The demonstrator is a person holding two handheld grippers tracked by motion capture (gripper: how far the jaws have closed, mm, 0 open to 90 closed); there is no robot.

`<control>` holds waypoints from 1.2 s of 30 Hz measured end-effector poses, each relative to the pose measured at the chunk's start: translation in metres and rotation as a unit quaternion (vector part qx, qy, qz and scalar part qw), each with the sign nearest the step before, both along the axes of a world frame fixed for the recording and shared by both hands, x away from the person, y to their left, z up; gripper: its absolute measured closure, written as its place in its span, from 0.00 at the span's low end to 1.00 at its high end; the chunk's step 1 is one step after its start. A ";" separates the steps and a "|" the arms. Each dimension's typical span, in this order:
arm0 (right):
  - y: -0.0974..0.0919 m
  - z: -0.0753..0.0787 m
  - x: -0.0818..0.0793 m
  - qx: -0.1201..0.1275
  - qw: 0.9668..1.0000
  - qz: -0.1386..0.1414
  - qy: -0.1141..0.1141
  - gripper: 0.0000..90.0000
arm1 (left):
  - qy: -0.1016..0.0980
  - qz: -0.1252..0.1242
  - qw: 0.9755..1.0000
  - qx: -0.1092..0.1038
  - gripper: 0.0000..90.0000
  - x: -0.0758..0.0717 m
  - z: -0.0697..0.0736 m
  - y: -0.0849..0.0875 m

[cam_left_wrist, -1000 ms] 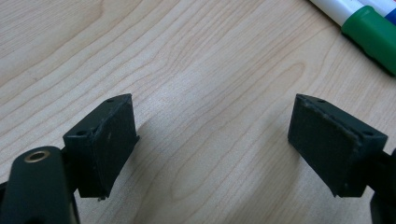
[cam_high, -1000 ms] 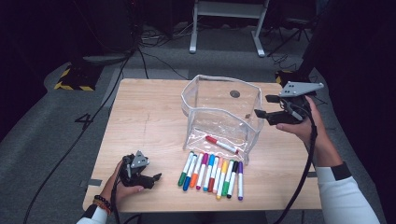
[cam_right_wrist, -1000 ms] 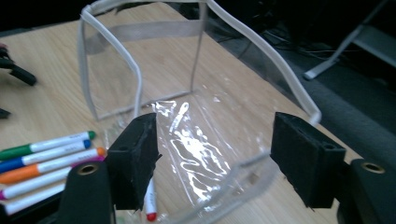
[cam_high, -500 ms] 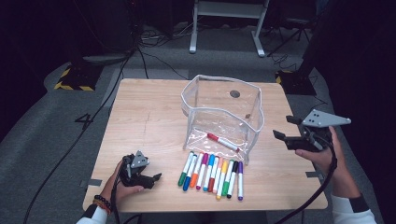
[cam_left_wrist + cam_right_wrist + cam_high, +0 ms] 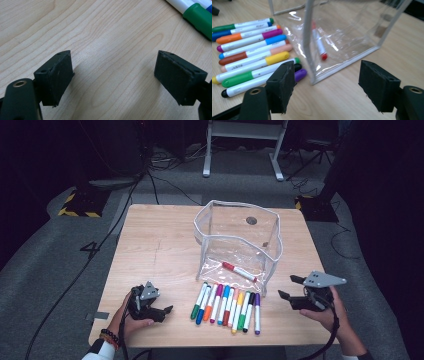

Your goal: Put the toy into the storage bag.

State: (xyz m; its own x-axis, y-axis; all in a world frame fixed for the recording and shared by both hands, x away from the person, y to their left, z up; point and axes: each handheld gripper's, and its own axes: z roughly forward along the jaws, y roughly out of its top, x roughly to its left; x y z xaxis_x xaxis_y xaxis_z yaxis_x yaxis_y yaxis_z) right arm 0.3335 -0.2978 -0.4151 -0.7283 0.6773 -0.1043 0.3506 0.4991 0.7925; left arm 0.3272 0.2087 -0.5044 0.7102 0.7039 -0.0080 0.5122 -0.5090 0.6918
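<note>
- The table point(image 5: 160, 245) is pale wood with a fine, streaked grain and a matte top; one round dark hole sits near its far edge.
- One clear pouch point(image 5: 239, 245) of soft, glossy plastic stands open-topped at the table's middle, its edges piped in white, its walls creased and shiny.
- One red marker point(image 5: 239, 271) with a white barrel lies flat on the floor of the pouch.
- Outside, at 6 o'clock from the pouch, a row of markers point(image 5: 226, 306) lies side by side, touching: slim round barrels, white with coloured caps. In the high view I count nine, from green and blue through orange, magenta, yellow and black to purple.
- The left gripper point(image 5: 156, 310) rests at 9 o'clock from that row, near it; its two blocky black jaws with dull rubbery pads stand apart over bare wood, grasping nothing.
- The right gripper point(image 5: 291, 289), topped by a grey three-cornered plate, hangs at 3 o'clock from the row, just off the corner of the pouch; its jaws are spread and empty.
</note>
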 end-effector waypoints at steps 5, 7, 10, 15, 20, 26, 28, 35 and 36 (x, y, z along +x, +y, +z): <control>0.023 -0.032 -0.006 -0.009 0.999 0.024 0.033 0.38 | -0.001 -0.001 1.000 0.002 0.17 0.000 0.000 0.000; 0.033 -0.041 -0.007 -0.017 0.999 0.034 0.038 0.38 | 0.000 0.000 1.000 0.000 0.17 0.000 0.000 0.000; 0.043 -0.050 -0.006 -0.013 0.998 0.039 0.048 0.38 | 0.000 0.000 1.000 0.000 0.17 0.000 0.000 0.000; 0.055 -0.063 -0.002 -0.027 0.997 0.039 0.057 0.38 | 0.000 0.000 1.000 0.000 0.17 0.000 0.000 0.000; 0.051 -0.071 0.005 -0.033 0.997 0.015 0.069 0.42 | 0.002 -0.004 1.000 -0.001 0.17 -0.001 0.000 -0.003; 0.043 -0.074 0.007 -0.041 0.996 0.004 0.074 0.54 | 0.000 -0.012 1.000 -0.001 0.17 -0.002 0.000 -0.007; 0.040 -0.075 0.008 -0.041 0.996 0.000 0.081 0.59 | 0.000 -0.014 1.000 0.000 0.17 -0.003 0.000 -0.008; 0.025 -0.075 0.012 -0.035 0.995 0.004 0.094 0.81 | 0.001 -0.014 1.000 0.001 0.17 -0.003 0.000 -0.009; 0.023 -0.075 0.012 -0.035 0.995 0.009 0.093 0.82 | 0.001 -0.014 1.000 0.001 0.17 -0.003 0.000 -0.009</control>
State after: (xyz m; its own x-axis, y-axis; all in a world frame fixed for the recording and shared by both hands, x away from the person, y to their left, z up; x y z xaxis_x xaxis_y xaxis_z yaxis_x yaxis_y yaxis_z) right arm 0.3456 -0.2744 -0.4904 -0.7509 0.6603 -0.0122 0.4791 0.5573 0.6781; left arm 0.3240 0.2001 -0.5044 0.7302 0.6832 -0.0087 0.4989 -0.5244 0.6900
